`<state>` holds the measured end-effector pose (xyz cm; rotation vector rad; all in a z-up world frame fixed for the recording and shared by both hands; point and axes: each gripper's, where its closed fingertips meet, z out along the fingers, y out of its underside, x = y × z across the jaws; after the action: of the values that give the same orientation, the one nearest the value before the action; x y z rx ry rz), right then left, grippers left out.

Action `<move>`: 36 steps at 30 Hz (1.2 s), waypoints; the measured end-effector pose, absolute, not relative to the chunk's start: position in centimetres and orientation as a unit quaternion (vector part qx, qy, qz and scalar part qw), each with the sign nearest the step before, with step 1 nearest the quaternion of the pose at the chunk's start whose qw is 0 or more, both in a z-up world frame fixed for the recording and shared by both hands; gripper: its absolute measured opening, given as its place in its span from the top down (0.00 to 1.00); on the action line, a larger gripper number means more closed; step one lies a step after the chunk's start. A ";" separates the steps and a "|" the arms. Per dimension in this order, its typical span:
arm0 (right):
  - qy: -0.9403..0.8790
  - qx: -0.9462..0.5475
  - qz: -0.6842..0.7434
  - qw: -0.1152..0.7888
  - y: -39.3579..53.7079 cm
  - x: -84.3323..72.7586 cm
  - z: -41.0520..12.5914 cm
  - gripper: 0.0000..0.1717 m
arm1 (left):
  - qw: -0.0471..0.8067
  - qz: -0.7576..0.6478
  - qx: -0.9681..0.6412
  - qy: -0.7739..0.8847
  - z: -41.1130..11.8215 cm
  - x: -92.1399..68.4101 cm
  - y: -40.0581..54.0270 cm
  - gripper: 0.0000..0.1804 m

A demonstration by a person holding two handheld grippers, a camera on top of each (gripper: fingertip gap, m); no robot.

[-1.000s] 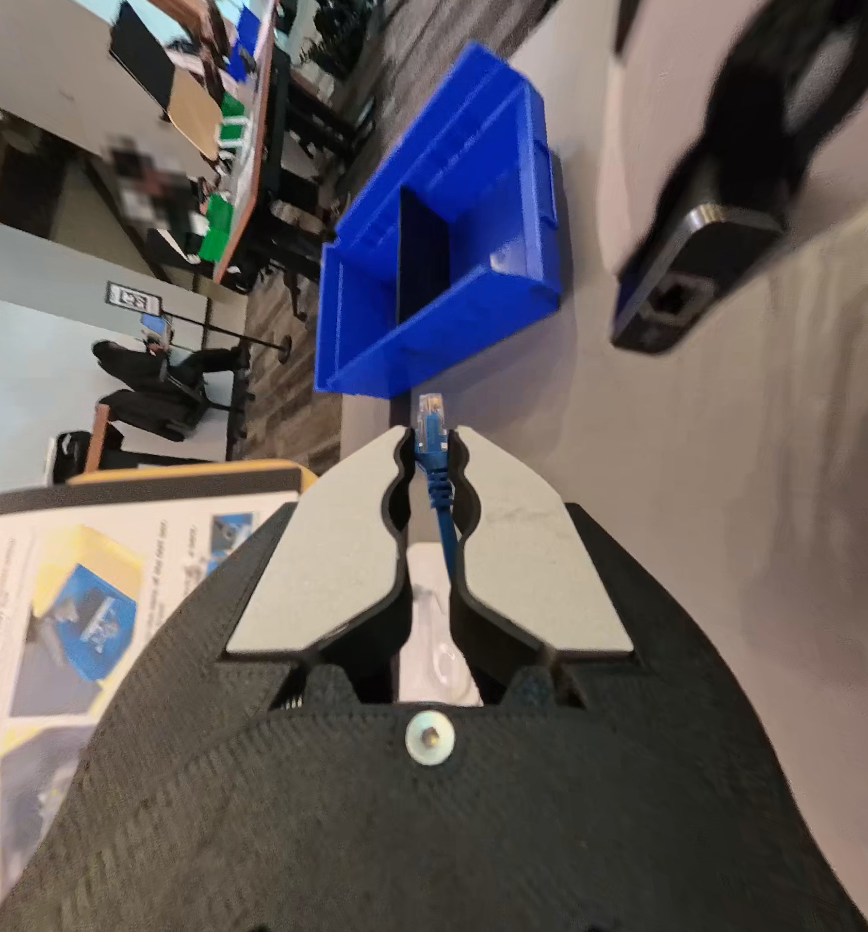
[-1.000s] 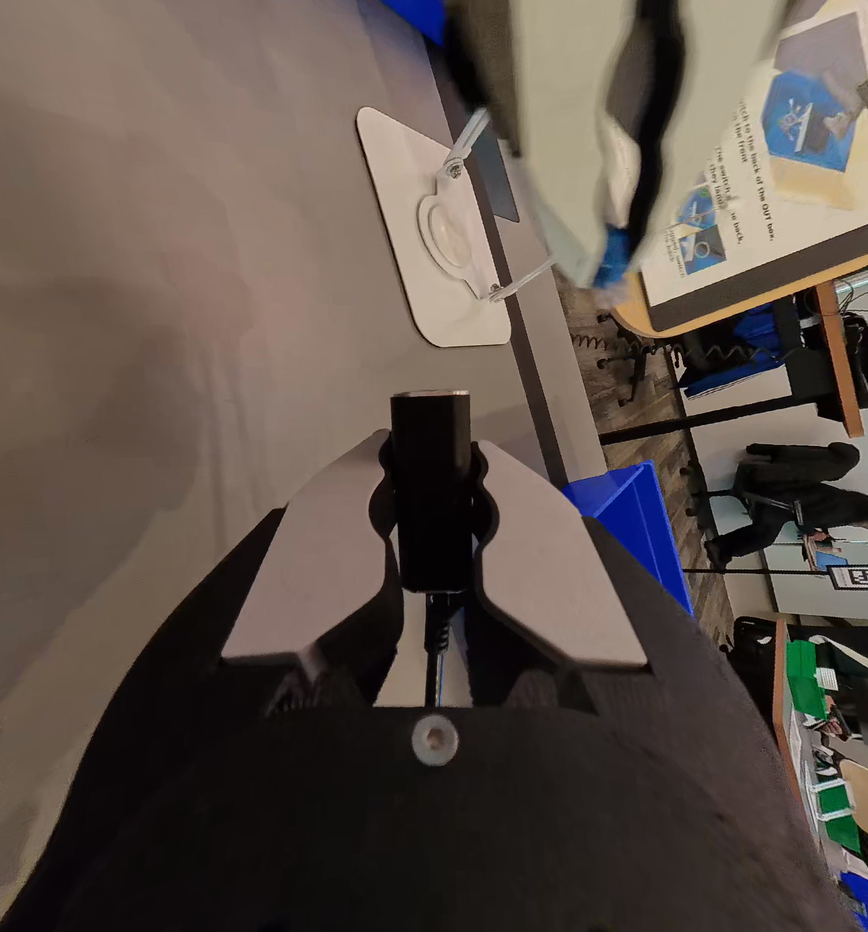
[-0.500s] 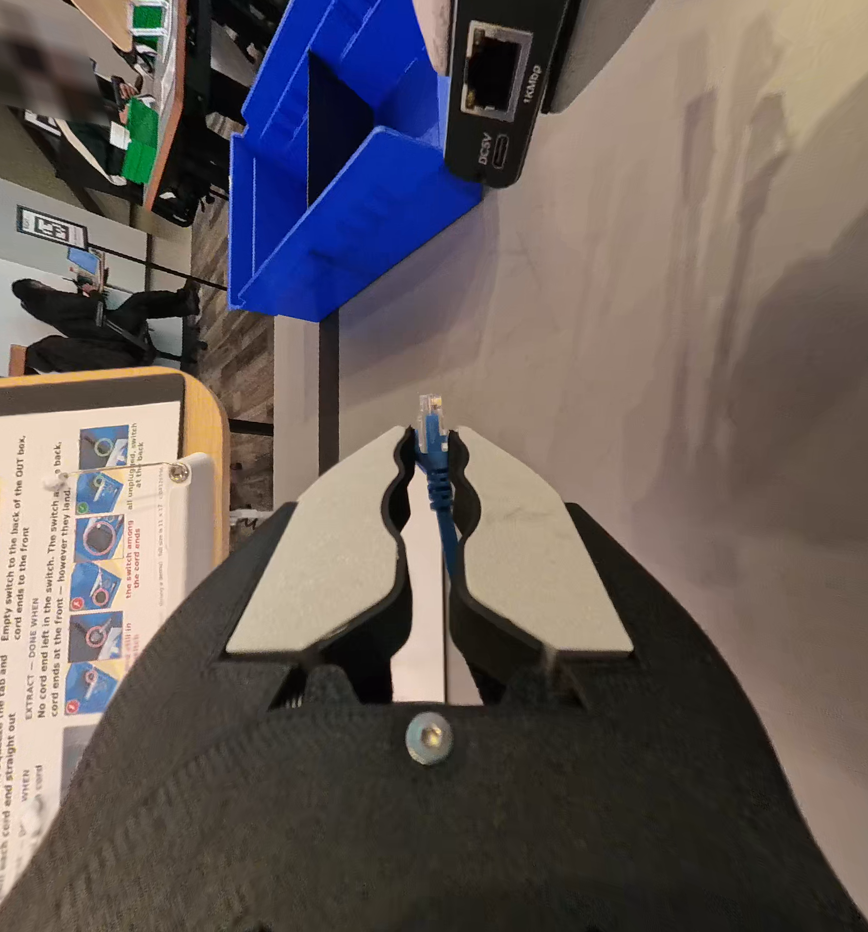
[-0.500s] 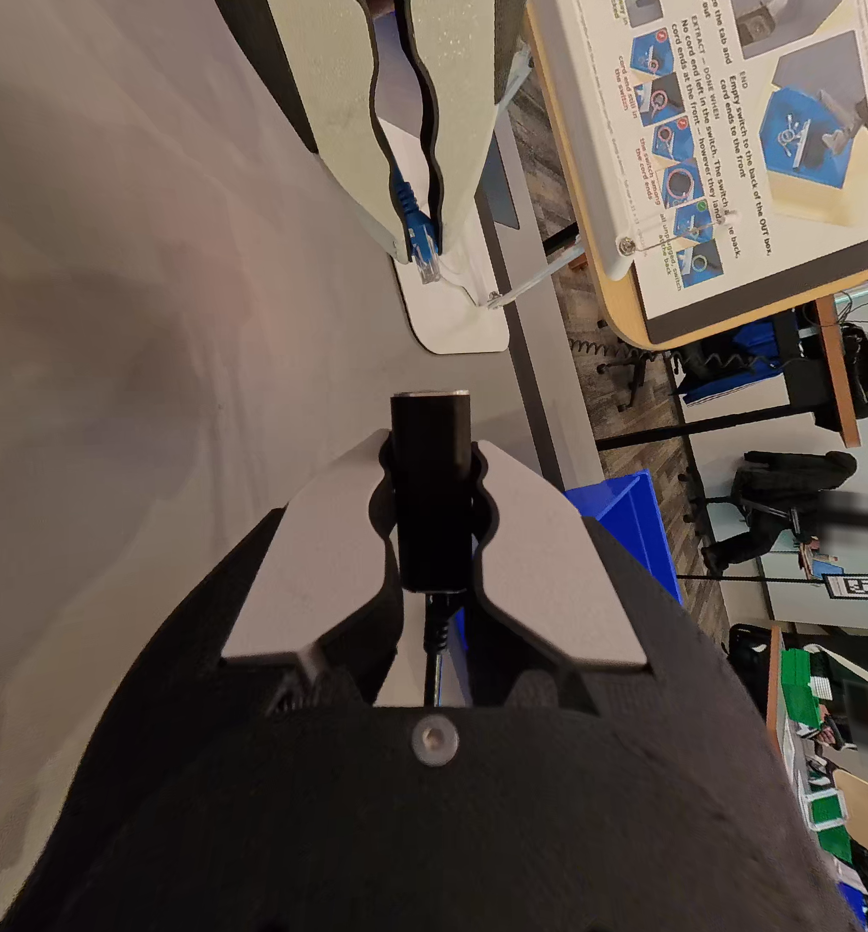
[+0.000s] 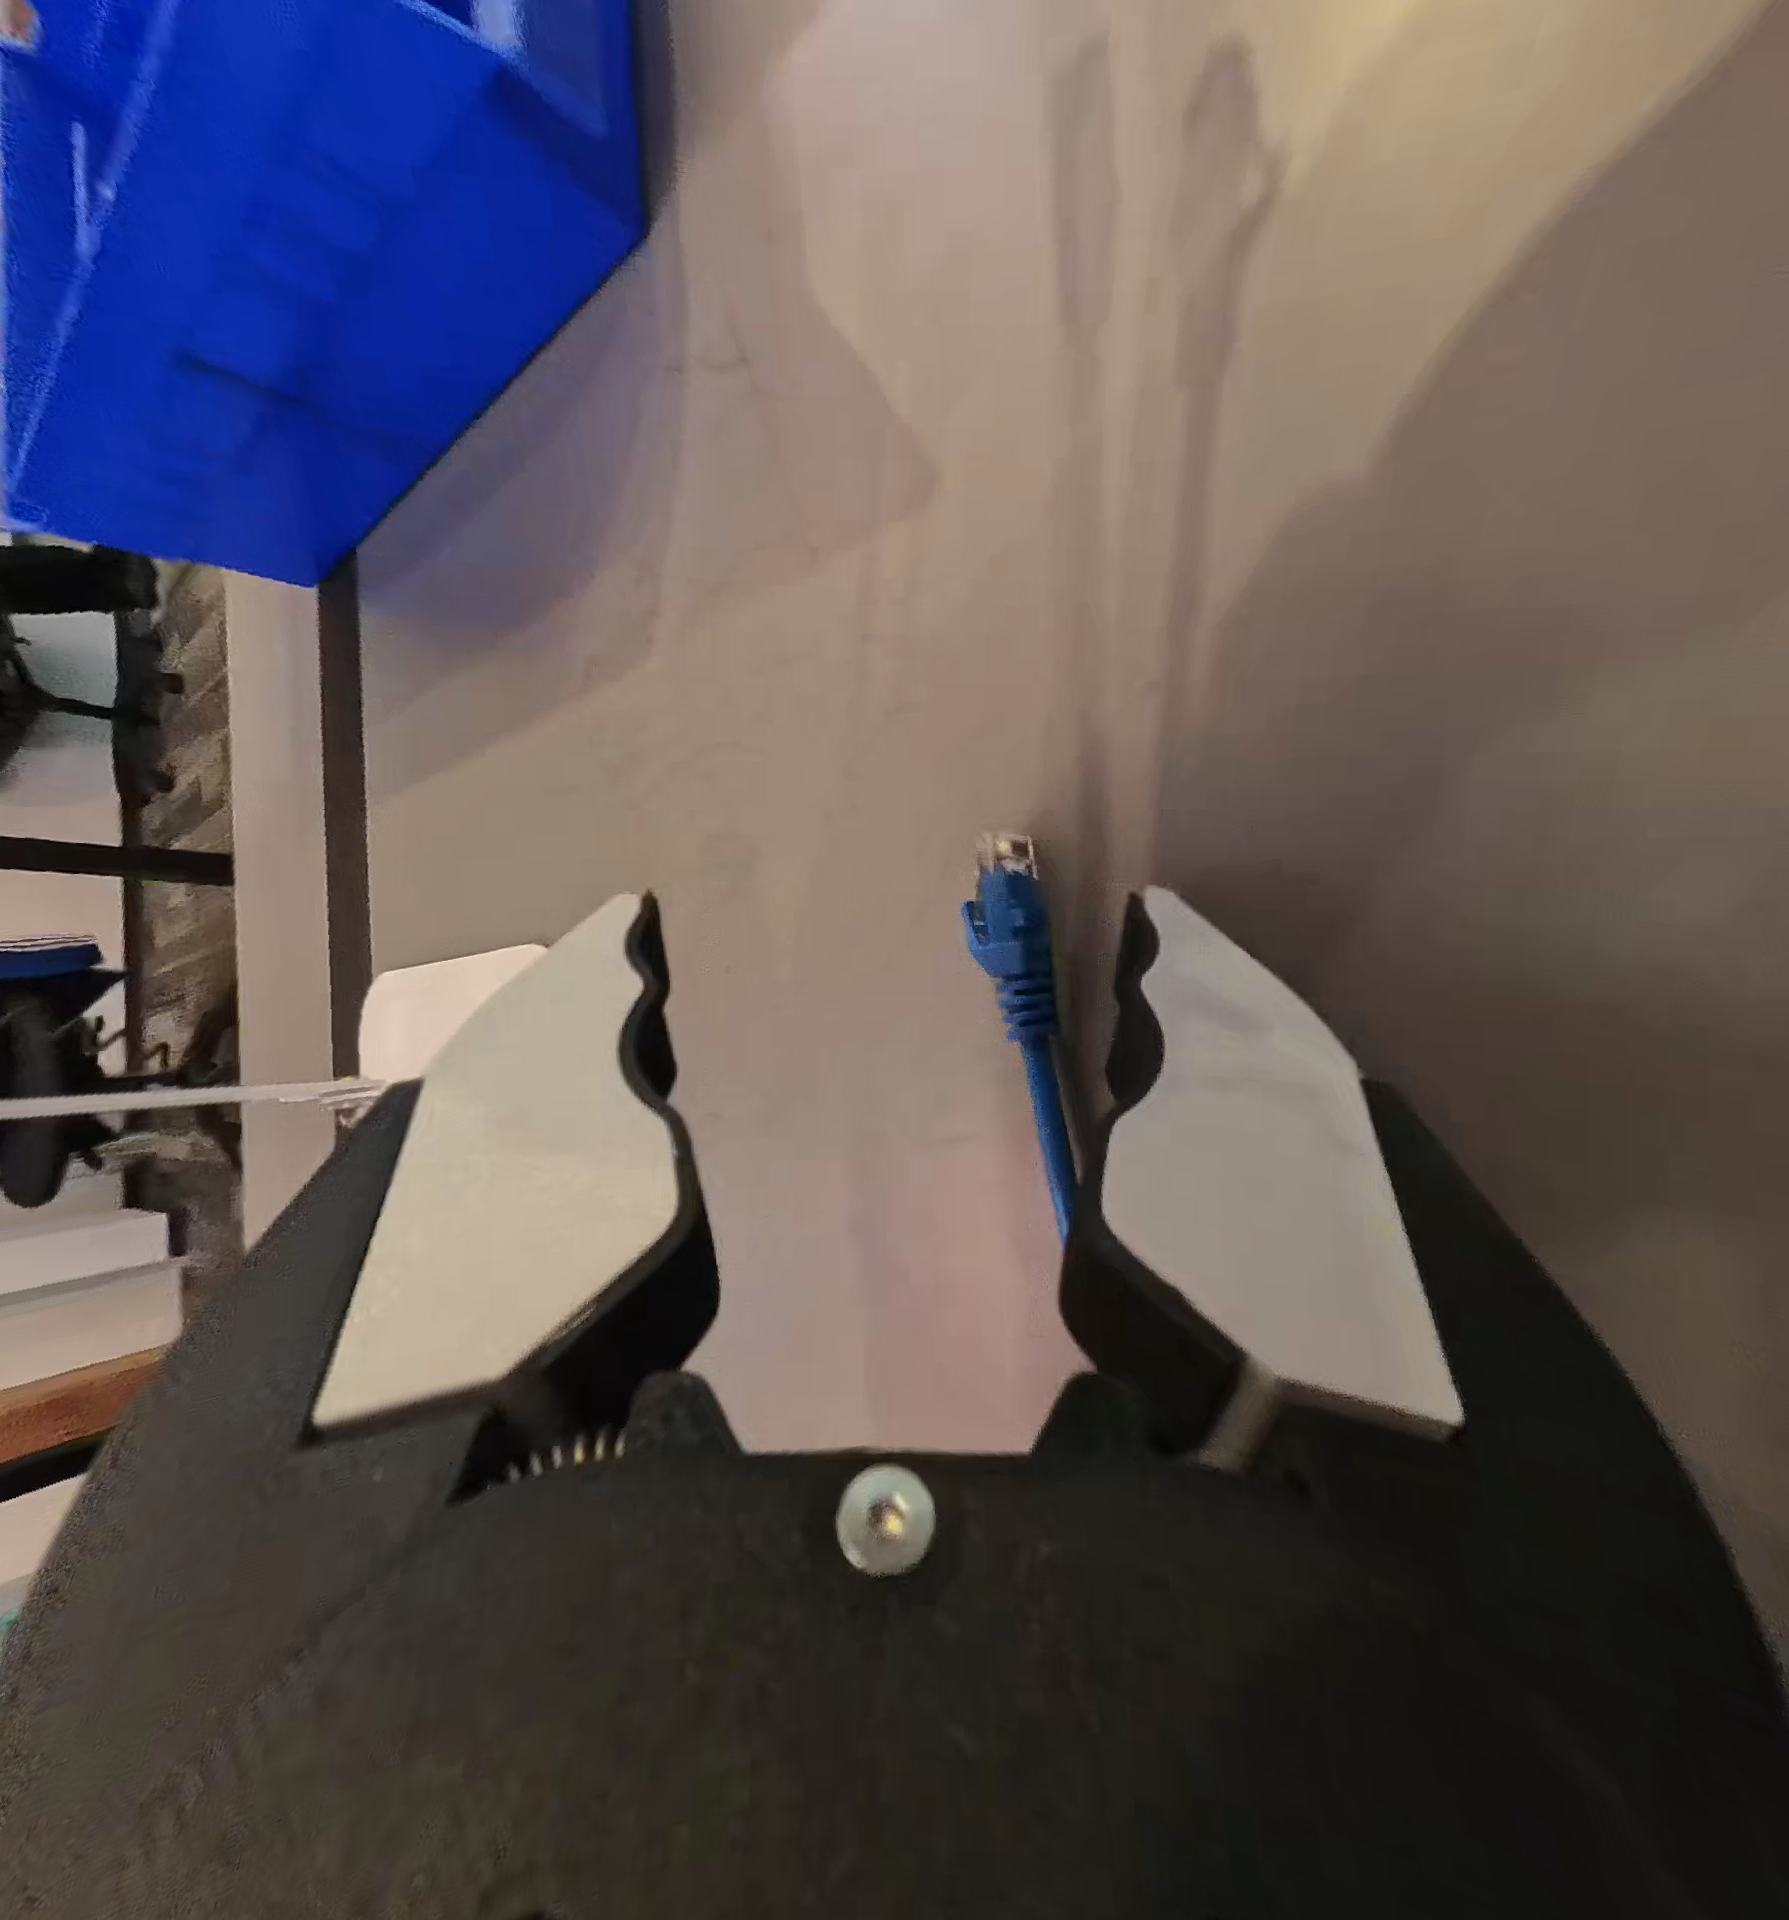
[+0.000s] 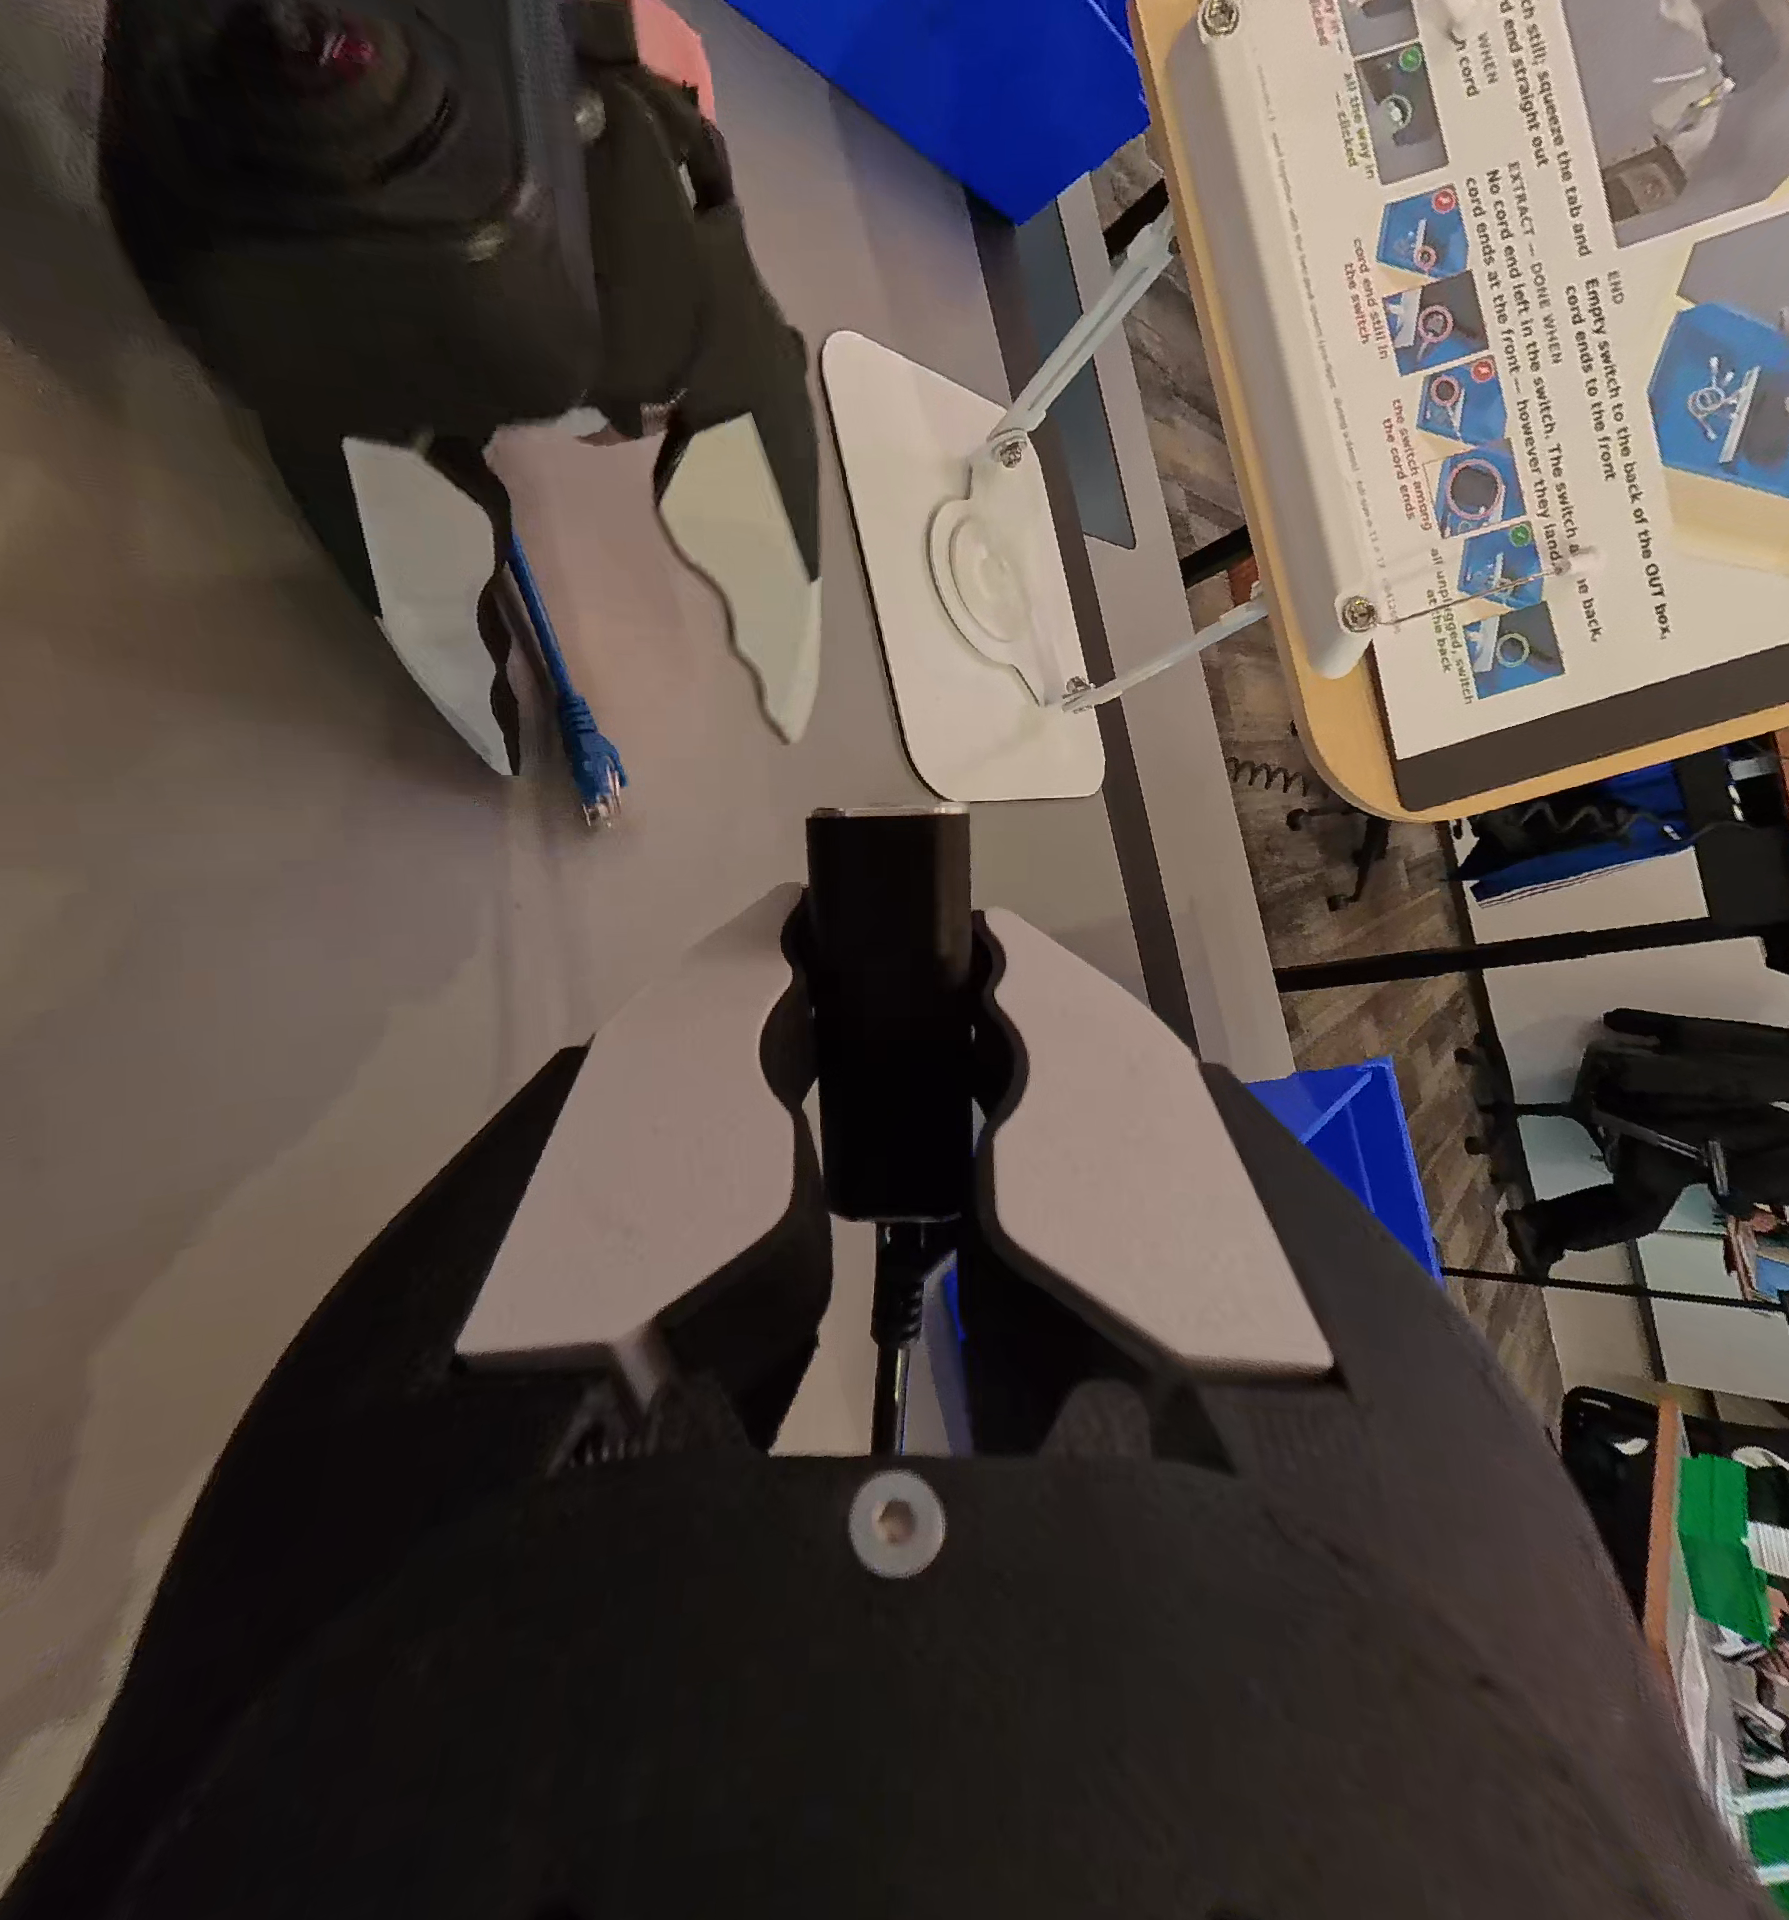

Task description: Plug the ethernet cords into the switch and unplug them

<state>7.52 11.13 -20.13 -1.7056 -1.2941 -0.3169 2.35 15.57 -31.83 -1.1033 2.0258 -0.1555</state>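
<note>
Gripping the black switch (image 6: 888, 997) between both pads, the right gripper (image 6: 888, 935) has its jaws closed on the box's sides, with the switch's front end poking out past the fingertips and a black cord running back from its rear end between the fingers. Just beyond it, over the grey bench (image 6: 194, 935), the left gripper (image 5: 895, 914) stands with its jaws wide apart. The blue ethernet cord (image 5: 1020, 966) lies between them close to the right-hand finger, clear plug forward; no pad presses on it, and a gap shows on both sides of the plug. Farther on, a white stand base (image 6: 931, 623) rests on the bench near its edge, its thin arms carrying an instruction board (image 6: 1492, 364) tilted over the floor. A blue bin (image 5: 277, 281) sits at the bench's far corner. Beyond the bench, chairs and other desks show dimly.
</note>
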 end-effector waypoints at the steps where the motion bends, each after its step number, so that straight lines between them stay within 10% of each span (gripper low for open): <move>1: -0.532 -0.695 -0.124 0.467 11.2 7.4 -20.2 0.85 | 0.411 -0.071 -0.435 0.798 -30.9 2.4 15.5 0.53; 12: -0.589 -0.675 -0.074 0.438 11.8 3.0 -20.7 0.85 | 0.515 -0.075 -0.341 0.782 -22.2 4.0 12.7 0.83; 18: -0.585 -0.687 -0.057 0.427 12.5 1.9 -21.0 0.84 | 0.528 -0.066 -0.371 0.761 -22.1 2.9 13.8 0.86; 22: -0.551 -0.688 -0.068 0.467 14.2 2.2 -18.3 0.61 | 0.534 -0.049 -0.409 0.738 -21.2 1.0 16.7 0.86; 25: -0.582 -0.658 -0.033 0.477 12.6 1.5 -16.8 0.68 | 0.555 -0.029 -0.438 0.707 -19.7 -1.9 20.1 0.86; 36: -0.622 -0.742 0.071 0.239 14.6 0.1 -34.0 0.78 | 0.606 0.018 -0.474 0.638 -15.1 -9.1 24.7 0.87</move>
<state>0.10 14.55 -33.98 -2.0328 -1.7024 0.1943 -9.14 24.68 -15.10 -1.0970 1.4766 0.0415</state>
